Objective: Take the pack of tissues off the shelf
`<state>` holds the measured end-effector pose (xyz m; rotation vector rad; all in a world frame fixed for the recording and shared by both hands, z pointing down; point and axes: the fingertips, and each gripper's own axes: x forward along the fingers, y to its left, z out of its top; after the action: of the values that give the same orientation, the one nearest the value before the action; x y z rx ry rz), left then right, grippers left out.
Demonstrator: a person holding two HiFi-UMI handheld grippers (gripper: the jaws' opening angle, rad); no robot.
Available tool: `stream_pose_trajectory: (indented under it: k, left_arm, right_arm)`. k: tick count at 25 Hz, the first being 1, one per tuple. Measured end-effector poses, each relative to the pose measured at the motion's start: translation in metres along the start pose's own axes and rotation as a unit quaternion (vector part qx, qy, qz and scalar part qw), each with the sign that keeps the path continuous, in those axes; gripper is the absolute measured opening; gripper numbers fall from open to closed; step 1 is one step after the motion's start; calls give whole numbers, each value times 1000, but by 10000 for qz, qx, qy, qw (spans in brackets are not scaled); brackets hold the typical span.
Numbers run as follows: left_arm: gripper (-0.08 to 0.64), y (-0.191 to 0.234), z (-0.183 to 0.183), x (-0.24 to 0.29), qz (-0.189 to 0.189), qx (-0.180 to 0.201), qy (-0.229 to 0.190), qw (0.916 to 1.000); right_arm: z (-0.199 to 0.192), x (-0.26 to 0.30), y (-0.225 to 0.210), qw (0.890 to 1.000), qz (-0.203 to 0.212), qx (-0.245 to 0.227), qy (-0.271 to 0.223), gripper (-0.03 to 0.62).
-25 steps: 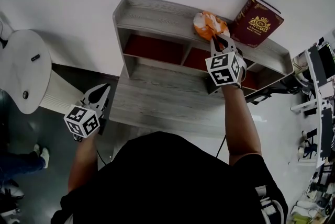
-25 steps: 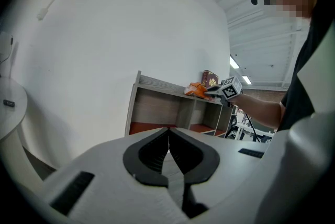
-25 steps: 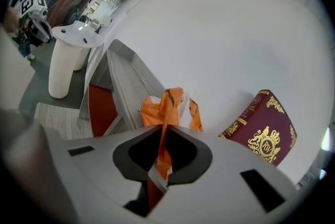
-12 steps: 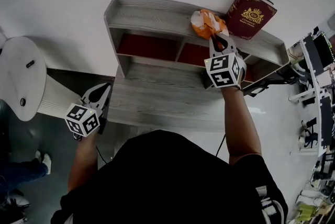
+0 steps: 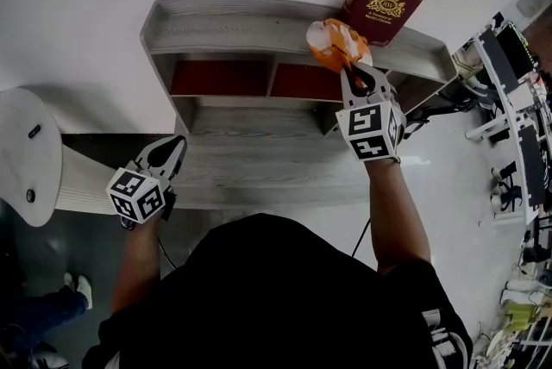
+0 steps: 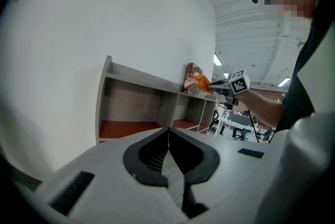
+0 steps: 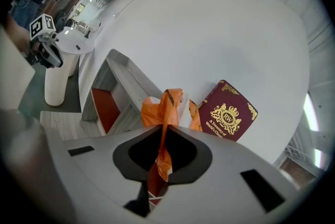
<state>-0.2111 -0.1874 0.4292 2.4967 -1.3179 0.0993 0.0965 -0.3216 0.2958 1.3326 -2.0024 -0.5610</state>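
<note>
- Orange-and-white wrapper marks the one pack of tissues [image 5: 338, 44], up at the top board of the shelf [image 5: 250, 24], just beside the book.
- One maroon book [image 5: 384, 3] with a gold crest stands tilted against the white wall, at the right part of that board.
- Two grippers are in view, one in each hand.
- The right gripper [image 5: 352, 67] reaches up to the shelf top; its fingers [image 7: 134, 157] pinch a fold of the pack's orange wrapper, which runs up between them in the right gripper view.
- Whether the pack rests on the board or hangs clear of it I cannot tell.
- The left gripper [image 5: 168, 148] hangs by the desk's front left edge, well apart from the shelf; its fingers [image 6: 145, 157] are pressed together with nothing between them.
- One grey wood-grain desk [image 5: 259, 165] carries the shelf along its back edge.
- Two compartments with red floors show under the top board in the head view.
- One white round stand [image 5: 21, 156] is at the left, beside the desk.
</note>
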Motion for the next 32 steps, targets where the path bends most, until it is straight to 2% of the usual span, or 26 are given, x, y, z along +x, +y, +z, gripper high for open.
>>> stream_pose_trajectory:
  k: [11, 20, 27, 32]
  left_arm:
    - [18, -28, -7, 44, -677, 168, 357, 9969]
    - [18, -77, -13, 81, -1348, 364, 568, 9886]
    - [18, -98, -20, 84, -1502, 377, 620, 9860]
    - [18, -96, -23, 79, -1348, 299, 510, 9891]
  right_arm:
    - [-56, -58, -3, 9982, -192, 343, 445, 25]
    - [-106, -101, -8, 9943, -336, 584, 831, 25]
    - [-129, -111, -4, 9923, -290, 702, 977, 25]
    - [-142, -104, 4, 9925, -173, 790, 917, 25]
